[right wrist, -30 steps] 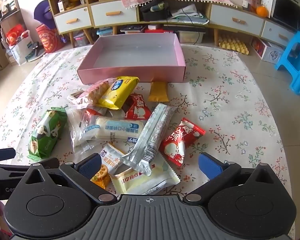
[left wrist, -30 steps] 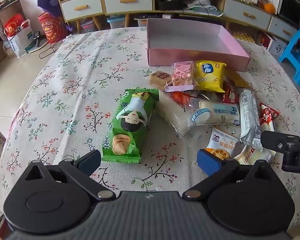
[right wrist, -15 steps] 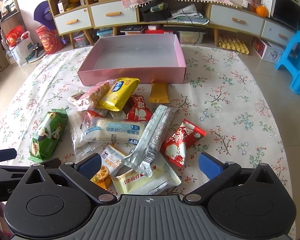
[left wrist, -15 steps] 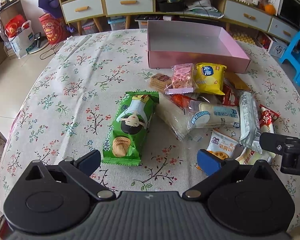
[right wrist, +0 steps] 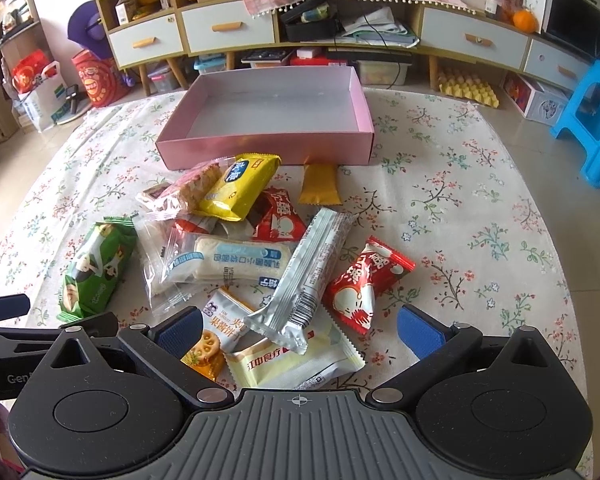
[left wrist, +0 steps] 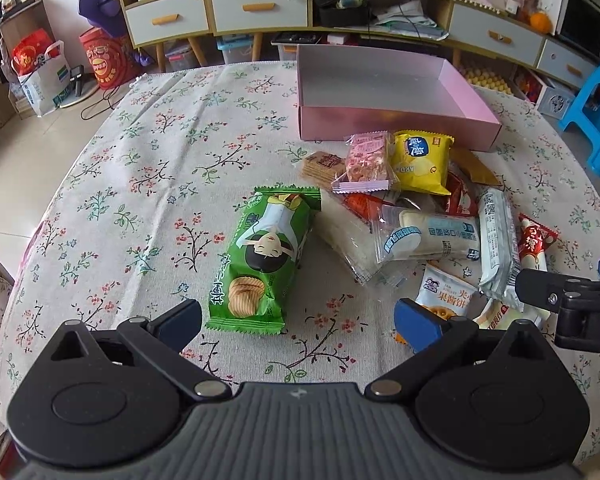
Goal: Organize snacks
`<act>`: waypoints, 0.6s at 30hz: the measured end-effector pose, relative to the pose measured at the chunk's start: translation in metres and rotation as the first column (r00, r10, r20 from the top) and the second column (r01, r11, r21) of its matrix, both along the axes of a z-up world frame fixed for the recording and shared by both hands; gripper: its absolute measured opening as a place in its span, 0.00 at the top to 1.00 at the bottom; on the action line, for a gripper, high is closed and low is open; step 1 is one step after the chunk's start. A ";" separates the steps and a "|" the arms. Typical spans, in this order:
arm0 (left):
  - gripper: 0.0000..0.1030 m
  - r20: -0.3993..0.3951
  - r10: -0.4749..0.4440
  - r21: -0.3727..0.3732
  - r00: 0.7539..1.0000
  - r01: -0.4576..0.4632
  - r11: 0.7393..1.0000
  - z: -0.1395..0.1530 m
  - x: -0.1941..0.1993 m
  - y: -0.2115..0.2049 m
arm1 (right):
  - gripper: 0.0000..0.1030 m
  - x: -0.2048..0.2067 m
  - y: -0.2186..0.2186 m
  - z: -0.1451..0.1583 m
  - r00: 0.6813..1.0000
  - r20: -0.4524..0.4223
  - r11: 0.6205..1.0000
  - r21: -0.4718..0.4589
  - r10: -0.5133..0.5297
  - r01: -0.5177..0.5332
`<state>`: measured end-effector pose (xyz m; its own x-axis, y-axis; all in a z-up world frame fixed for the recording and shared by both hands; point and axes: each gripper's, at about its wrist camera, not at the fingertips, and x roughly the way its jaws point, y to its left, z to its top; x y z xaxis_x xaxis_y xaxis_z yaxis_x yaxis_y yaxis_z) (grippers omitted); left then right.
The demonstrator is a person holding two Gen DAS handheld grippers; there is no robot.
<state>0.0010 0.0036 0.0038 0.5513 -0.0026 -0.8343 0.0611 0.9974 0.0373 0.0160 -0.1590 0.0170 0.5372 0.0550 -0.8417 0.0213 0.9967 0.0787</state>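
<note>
Green chip packet [left wrist: 262, 258] lying flat on the floral tablecloth [left wrist: 140, 184], left of the snack pile and well short of the empty pink box [left wrist: 384, 120] at the far side. Probably light, crinkly and puffed, with brittle contents; best pinched gently across its width or by a sealed end. Left gripper [left wrist: 298, 318] spread wide, empty, just near of the packet. Right gripper [right wrist: 300, 326] likewise wide, over the silver wrapper [right wrist: 306, 276].
</note>
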 end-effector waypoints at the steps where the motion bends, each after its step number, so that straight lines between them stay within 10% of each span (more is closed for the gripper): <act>1: 0.00 0.000 0.000 0.000 1.000 0.000 1.000 0.000 0.000 0.000 | 0.00 0.000 0.000 0.000 1.000 0.001 1.000 0.000 0.000 0.000; 18: 0.00 0.012 -0.001 0.004 1.000 0.001 1.000 0.001 -0.001 -0.001 | 0.00 0.000 0.000 0.001 1.000 0.005 1.000 -0.003 0.000 0.001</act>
